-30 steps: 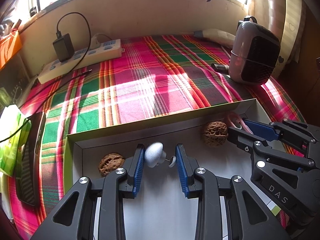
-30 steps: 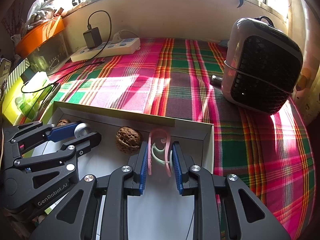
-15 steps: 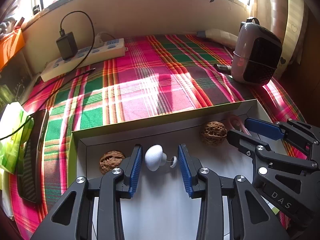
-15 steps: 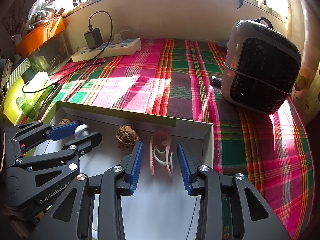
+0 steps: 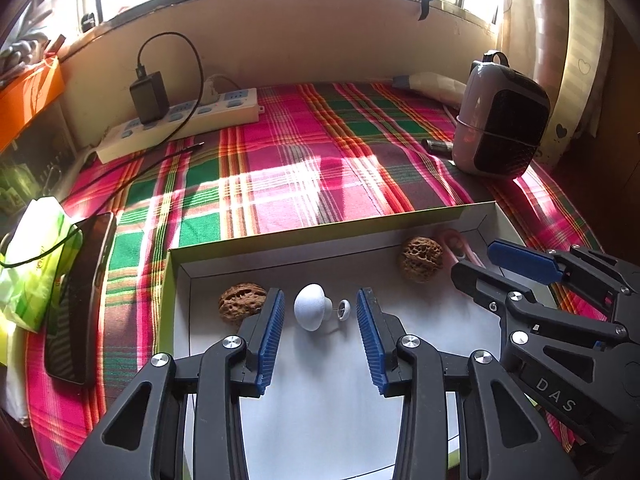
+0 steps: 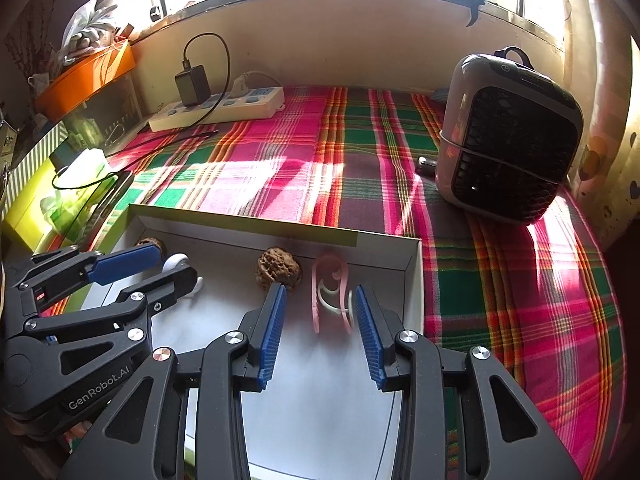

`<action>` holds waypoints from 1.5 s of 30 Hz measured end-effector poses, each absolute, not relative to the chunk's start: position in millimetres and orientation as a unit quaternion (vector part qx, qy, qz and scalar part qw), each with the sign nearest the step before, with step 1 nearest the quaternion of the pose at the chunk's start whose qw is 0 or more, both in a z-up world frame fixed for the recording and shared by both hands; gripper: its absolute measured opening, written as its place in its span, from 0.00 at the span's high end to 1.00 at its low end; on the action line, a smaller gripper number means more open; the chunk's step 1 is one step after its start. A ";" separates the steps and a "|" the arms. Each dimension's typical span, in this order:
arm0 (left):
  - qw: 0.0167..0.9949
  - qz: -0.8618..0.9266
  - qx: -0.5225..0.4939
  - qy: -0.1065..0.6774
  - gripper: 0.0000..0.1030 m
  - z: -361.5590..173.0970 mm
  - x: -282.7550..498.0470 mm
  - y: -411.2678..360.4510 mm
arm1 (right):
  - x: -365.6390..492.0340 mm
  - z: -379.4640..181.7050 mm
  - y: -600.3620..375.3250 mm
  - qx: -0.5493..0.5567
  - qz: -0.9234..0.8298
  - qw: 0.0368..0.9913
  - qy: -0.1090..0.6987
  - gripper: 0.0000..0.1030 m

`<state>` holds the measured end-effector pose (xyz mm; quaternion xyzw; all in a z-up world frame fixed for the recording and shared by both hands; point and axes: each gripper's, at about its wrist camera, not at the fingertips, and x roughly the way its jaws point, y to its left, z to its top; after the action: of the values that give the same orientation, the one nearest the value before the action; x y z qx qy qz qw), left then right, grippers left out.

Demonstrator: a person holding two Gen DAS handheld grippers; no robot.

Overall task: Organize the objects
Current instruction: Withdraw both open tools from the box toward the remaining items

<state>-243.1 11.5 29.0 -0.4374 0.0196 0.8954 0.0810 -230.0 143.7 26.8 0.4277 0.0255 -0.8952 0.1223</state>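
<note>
White mushroom-shaped knob (image 5: 311, 312) with its small stud lies on the floor of the shallow cardboard box (image 5: 320, 236), between the spread fingers of the left gripper (image 5: 320, 336) and touching neither. Pink-and-white clips (image 6: 331, 294), perhaps hair clips, lie likewise untouched between the spread fingers of the right gripper (image 6: 320, 334). One walnut (image 5: 241, 301) sits just outside the left gripper's left finger; a second walnut (image 6: 278, 273) sits ahead of the right gripper's left finger. Judged step: placement in the box done; the next move calls for withdrawing without nudging the items. Beyond the box: plaid cloth (image 5: 296, 168), power strip (image 5: 180, 120) ahead left, small heater (image 6: 508, 140) ahead right, window above.
</note>
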 end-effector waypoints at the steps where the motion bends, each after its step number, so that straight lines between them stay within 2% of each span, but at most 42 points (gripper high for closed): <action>1: 0.079 0.896 -0.436 0.020 0.65 30.2 -240.4 11.2 | -228.3 27.2 143.9 0.428 -0.895 0.123 0.024 0.64; 45: 0.056 0.921 -0.385 -0.024 0.65 50.8 -116.0 -24.5 | -121.5 54.7 148.0 0.369 -0.919 0.136 0.005 0.63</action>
<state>-116.0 -24.5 50.8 -0.3850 -0.0237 0.9209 0.0561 -121.5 148.0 54.7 0.3690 0.0046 -0.9194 0.1362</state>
